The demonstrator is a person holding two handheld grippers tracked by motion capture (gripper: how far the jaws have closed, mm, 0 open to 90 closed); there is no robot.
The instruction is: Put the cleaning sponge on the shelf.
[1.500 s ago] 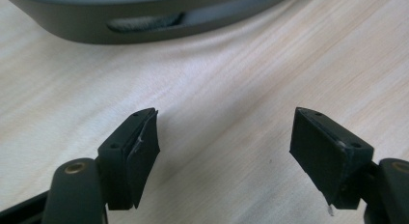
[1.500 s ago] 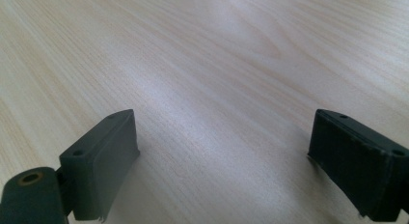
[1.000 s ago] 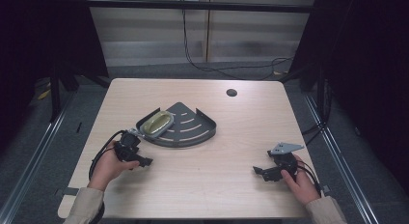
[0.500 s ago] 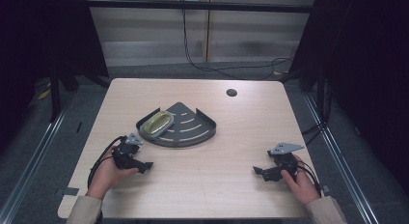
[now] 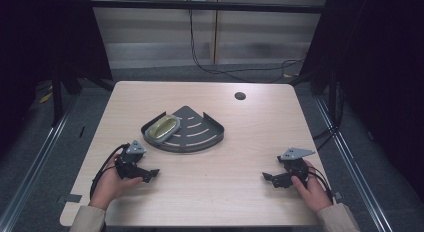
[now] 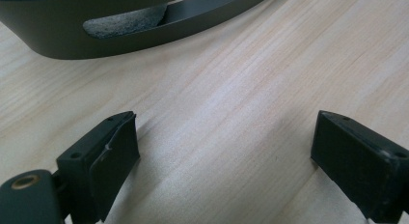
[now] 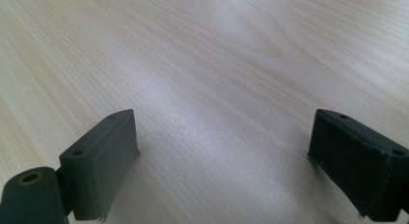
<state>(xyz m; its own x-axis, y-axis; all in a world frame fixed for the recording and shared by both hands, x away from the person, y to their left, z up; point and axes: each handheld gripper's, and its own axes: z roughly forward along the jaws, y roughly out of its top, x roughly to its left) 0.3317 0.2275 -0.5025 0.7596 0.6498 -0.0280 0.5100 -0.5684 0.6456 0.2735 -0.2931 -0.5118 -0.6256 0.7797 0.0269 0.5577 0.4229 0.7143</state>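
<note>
A dark grey quarter-round corner shelf (image 5: 197, 132) lies on the light wooden table (image 5: 250, 127), with a yellow-green sponge-like pad (image 5: 163, 128) resting at its left corner. My left gripper (image 5: 150, 175) rests on the table in front of the shelf's left end, open and empty. In the left gripper view the shelf's curved wall (image 6: 62, 28) crosses the top, with both jaws spread wide over bare wood (image 6: 222, 108). At the table's front right, my right gripper (image 5: 270, 177) sits open, its jaws spread over bare wood (image 7: 217, 89).
A small round dark hole (image 5: 240, 96) sits near the table's far right. Black cables (image 5: 235, 67) trail over the floor behind the table. Metal rails (image 5: 40, 152) run along both sides of the table.
My left gripper has drawn back from the shelf's left corner toward the table's front edge. The right gripper has stayed in place.
</note>
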